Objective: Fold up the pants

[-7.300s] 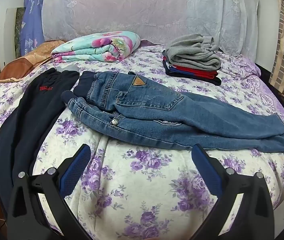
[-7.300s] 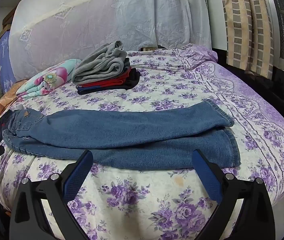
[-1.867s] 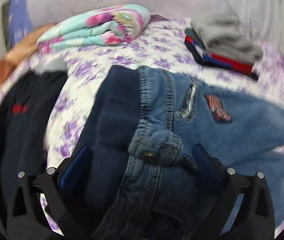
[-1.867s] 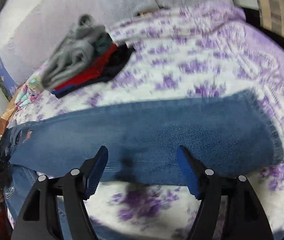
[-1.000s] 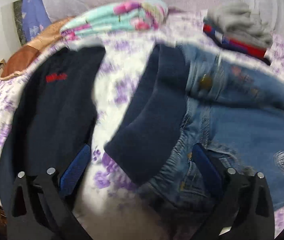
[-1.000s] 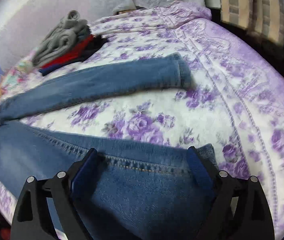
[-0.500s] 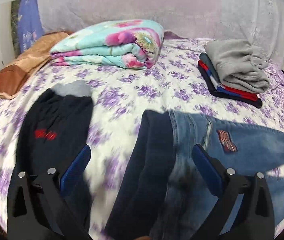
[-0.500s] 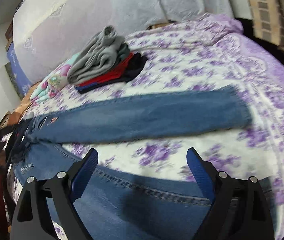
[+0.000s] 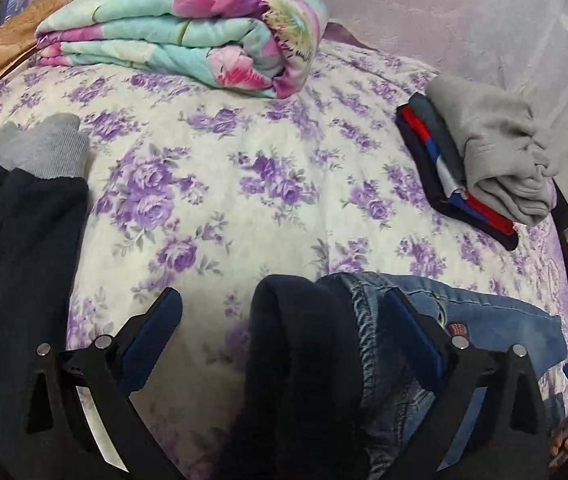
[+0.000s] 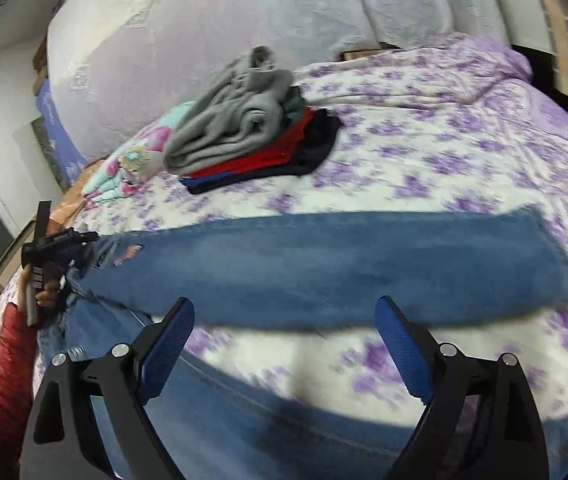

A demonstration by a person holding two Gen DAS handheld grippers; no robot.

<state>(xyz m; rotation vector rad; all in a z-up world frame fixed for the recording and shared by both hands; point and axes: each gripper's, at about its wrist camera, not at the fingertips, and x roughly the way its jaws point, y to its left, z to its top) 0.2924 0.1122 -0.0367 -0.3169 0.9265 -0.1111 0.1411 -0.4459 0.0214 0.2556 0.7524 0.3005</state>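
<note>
One pair of jeans (image 10: pixel 324 264) lies spread on the bed (image 9: pixel 275 152), legs apart, dark waistband (image 9: pixel 296 360) showing. Left gripper (image 9: pixel 284 344) and right gripper (image 10: pixel 284 344) both gape, holding nothing.

Jeans (image 10: pixel 324 264) spread across floral bed (image 10: pixel 464 152), right tongs (image 10: pixel 284 344) open above, folded clothes pile (image 10: pixel 251 128) behind

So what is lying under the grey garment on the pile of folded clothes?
Under the grey garment lie folded clothes: a red piece, a blue edge, and a dark navy piece at the bottom, resting on the floral bedspread. How many pieces there are is hidden by the grey one.
</note>
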